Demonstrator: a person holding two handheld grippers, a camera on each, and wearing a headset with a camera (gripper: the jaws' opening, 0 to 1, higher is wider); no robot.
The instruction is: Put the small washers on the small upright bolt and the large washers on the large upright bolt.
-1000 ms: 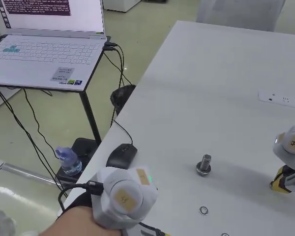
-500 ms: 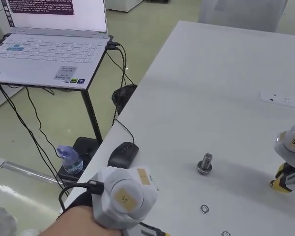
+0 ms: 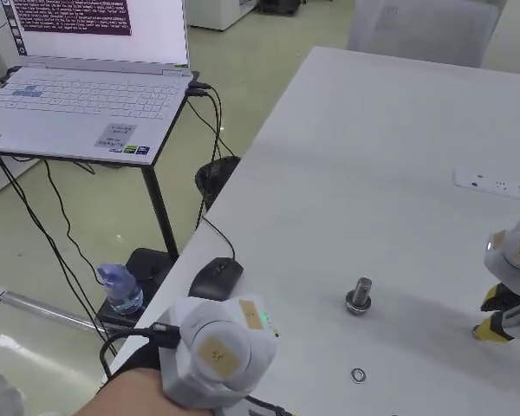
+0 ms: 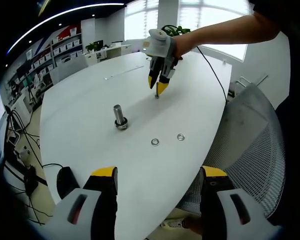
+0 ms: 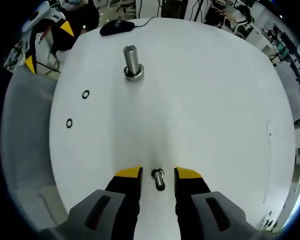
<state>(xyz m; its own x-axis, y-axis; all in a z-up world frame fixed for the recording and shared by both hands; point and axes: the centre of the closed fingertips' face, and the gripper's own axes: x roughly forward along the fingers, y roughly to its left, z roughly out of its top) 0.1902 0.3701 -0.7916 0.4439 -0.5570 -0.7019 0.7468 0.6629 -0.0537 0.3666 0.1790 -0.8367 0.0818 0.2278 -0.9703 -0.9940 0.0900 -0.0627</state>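
Seen from the gaping, empty left gripper (image 4: 159,172), two thin silver washers (image 4: 155,142) lie flat on the white table (image 4: 80,100) at four o'clock from the large upright steel bolt (image 4: 120,117), probably light and slippery, best pinched by the rim; the right gripper (image 5: 158,173) stands released astride the small upright bolt (image 5: 158,181).

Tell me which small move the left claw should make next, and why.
Probably ease the left claw forward and down toward the nearer loose washer. Its jaws stand open with nothing between them. That washer and a second washer lie loose on the table ahead of it. The right claw, also open, straddles the small bolt.
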